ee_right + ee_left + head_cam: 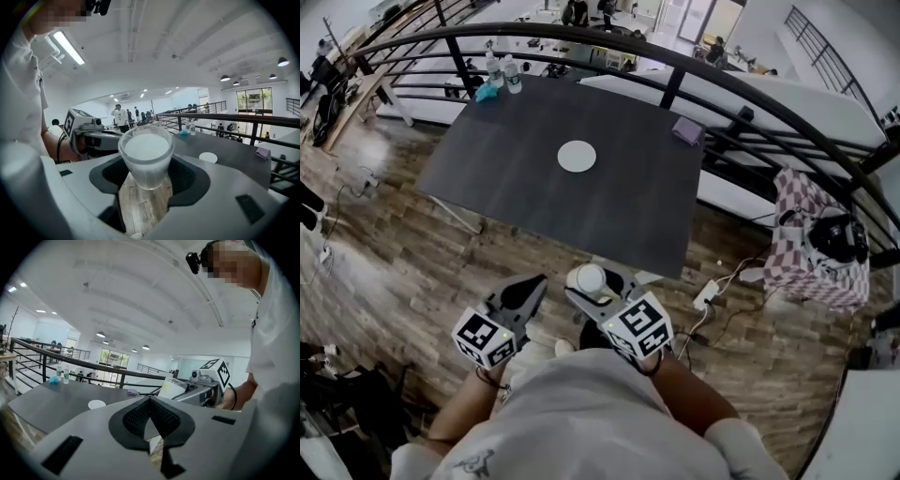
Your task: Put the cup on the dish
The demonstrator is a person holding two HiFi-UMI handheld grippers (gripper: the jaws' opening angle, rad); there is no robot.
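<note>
Right gripper (592, 285) clamps cup (146, 157) between jaws, well apart from dish (577, 156); left gripper (540, 280) closed, empty.

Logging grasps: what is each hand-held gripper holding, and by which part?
The right hand-held gripper clamps the cup by its lower sides; the left hand-held gripper is shut, empty.

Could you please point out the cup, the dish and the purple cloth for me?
cup (147, 172), right gripper view, on its frosted side wall.
dish (577, 156), head view, on its centre.
purple cloth (688, 130), head view, on its middle.
</note>
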